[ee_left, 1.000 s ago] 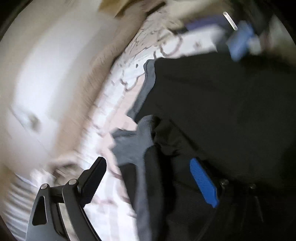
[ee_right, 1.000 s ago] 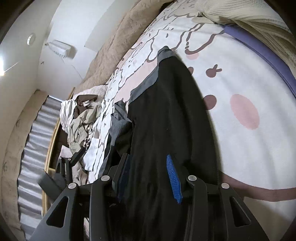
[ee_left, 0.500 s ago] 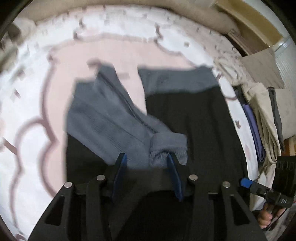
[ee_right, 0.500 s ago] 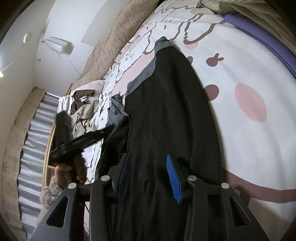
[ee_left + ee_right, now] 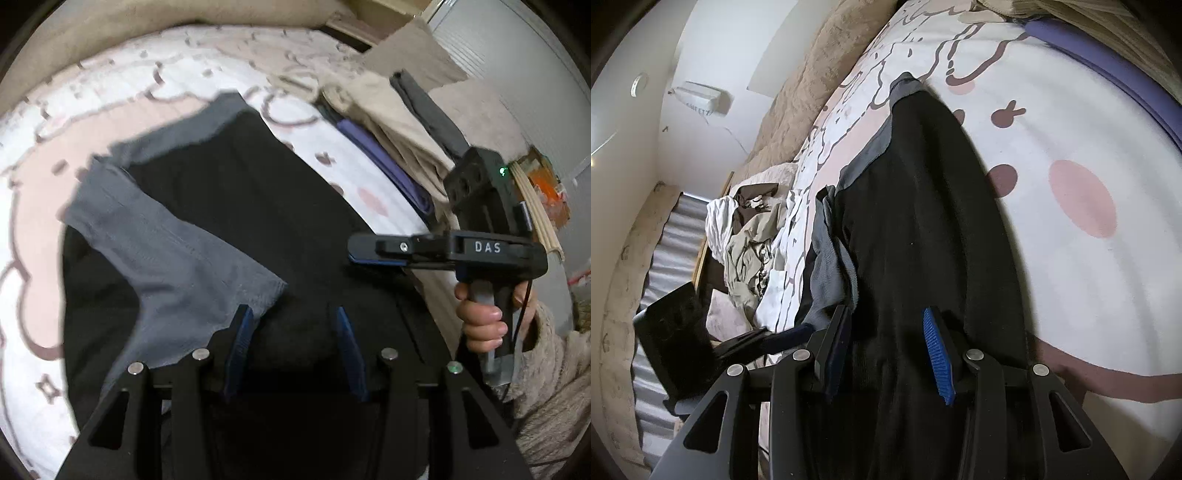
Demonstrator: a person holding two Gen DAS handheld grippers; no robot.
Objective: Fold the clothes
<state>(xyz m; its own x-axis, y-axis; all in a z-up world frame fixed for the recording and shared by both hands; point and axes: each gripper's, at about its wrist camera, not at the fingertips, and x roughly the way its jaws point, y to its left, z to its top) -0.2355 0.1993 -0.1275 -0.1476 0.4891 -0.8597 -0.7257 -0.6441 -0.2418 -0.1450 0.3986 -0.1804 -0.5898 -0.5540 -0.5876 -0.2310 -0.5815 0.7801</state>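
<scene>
A black garment (image 5: 236,192) with grey cuffs and a grey hem lies on the bedspread (image 5: 44,147). A grey sleeve end (image 5: 173,266) is folded across it. My left gripper (image 5: 291,325) is open just above the black cloth, beside the grey sleeve's edge, holding nothing. My right gripper (image 5: 886,332) is open over the same garment (image 5: 923,206). It also shows in the left wrist view (image 5: 365,251), seen side-on over the garment's right edge.
A stack of folded beige, purple and grey clothes (image 5: 399,133) lies at the bed's far right. A heap of unfolded light clothes (image 5: 750,236) lies at the bed's left edge. A beige headboard (image 5: 805,85) runs along the far side.
The left gripper has swung across the garment and let the grey sleeve go; the sleeve now lies flat on the black cloth. The right gripper has stayed in place, open.
</scene>
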